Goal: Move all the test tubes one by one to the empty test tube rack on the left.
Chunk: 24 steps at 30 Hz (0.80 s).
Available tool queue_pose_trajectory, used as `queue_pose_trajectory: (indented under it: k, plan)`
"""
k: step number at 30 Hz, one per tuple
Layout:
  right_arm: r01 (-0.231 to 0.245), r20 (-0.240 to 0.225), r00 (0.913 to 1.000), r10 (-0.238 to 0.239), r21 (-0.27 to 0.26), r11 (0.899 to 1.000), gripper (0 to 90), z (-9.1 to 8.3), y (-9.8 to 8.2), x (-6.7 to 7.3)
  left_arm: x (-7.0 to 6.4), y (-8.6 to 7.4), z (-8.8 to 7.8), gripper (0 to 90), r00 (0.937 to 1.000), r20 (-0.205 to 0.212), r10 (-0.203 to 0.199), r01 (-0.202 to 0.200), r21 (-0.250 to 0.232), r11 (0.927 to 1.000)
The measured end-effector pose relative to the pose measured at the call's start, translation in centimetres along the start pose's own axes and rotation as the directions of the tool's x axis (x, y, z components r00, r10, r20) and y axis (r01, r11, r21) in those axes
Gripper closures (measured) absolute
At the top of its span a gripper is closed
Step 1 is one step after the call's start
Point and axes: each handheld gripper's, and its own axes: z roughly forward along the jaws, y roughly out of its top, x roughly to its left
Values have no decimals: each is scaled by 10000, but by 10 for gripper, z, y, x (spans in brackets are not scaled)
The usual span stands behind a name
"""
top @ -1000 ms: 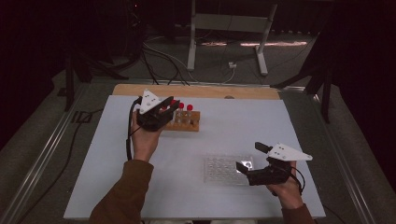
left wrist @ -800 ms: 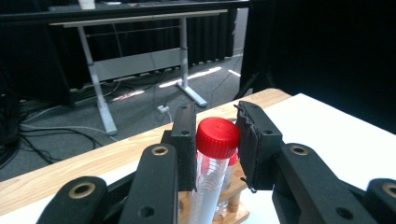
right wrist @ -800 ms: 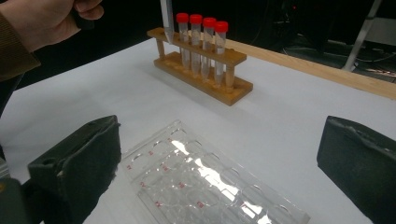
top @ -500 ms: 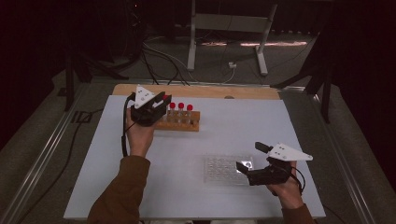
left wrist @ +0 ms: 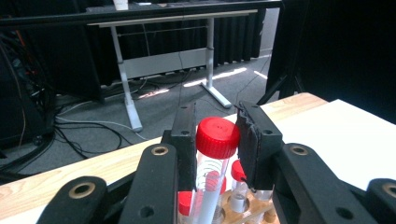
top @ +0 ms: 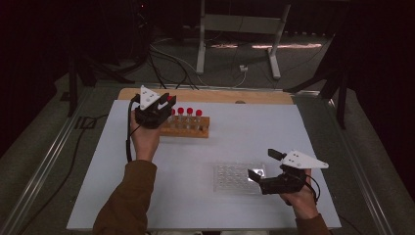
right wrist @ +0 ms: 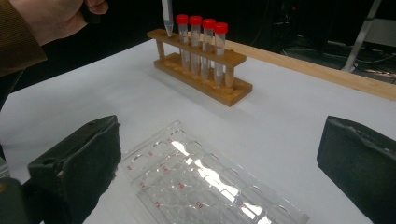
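The left gripper (top: 164,104) jaws clamp a red-capped tube (left wrist: 215,154), apparently lifted above the wooden rack (top: 188,131). The right gripper (top: 263,168) jaws gape over the well plate (top: 230,177). Next: carry the tube clear.

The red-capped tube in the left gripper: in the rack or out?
Out: the left gripper holds the tube with its tip above the wooden rack.

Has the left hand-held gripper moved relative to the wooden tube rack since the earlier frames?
Yes. The left hand-held gripper has shifted left along the wooden rack to its left end.
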Motion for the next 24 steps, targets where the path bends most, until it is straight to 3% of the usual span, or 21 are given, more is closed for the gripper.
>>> queue_pose_trajectory:
  k: [24]
  plan:
    - [0,-30,10000,0,-142,9999,0,-3,1,-1,15,-4,12,708,9958,-818,-422,426,29,9991]
